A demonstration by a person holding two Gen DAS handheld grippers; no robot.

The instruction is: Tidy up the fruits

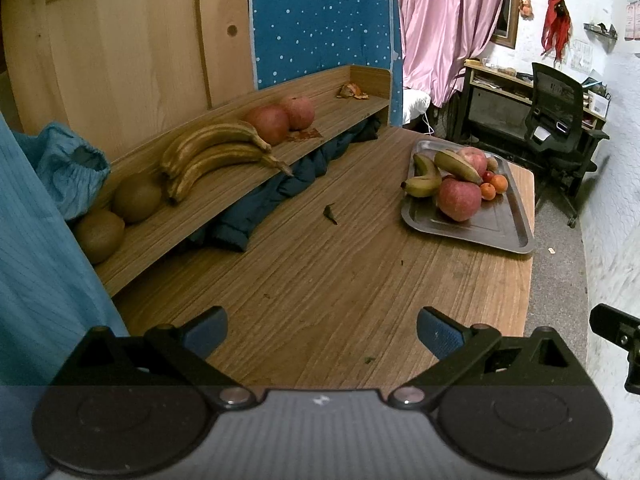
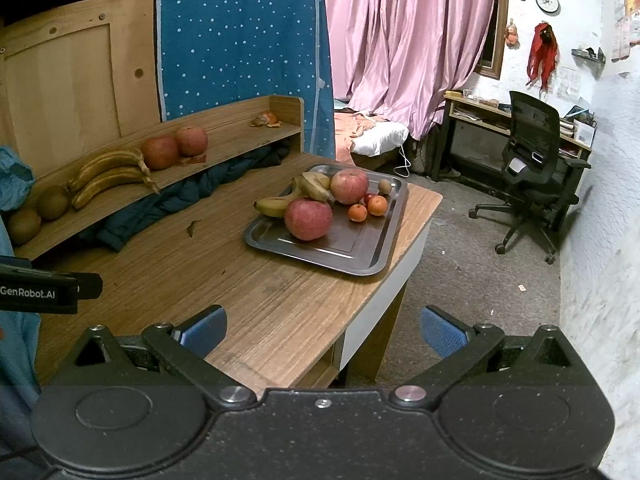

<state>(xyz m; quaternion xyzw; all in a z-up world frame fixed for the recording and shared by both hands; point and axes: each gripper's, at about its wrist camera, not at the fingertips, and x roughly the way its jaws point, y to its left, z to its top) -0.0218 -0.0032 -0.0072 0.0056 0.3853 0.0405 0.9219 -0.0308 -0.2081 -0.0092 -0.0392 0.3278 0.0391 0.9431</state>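
Wooden table (image 2: 280,312), fruit tray (image 2: 360,248) with half-hidden small fruits, left gripper (image 1: 322,334) and right gripper (image 2: 323,332) wide apart, empty

Left gripper (image 1: 322,334) gapes empty over the table (image 1: 320,280), tray (image 1: 496,232) beyond.

"GenRobot.AI" on left gripper (image 2: 40,292) body (white letters, first partly cut).

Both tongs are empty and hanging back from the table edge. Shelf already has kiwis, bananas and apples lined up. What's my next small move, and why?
Probably ease the open right tongs forward toward the near apple on the metal tray. It sits closest and unobstructed at the front of the pile, and two apples already sit on the shelf, with bare board beside them.
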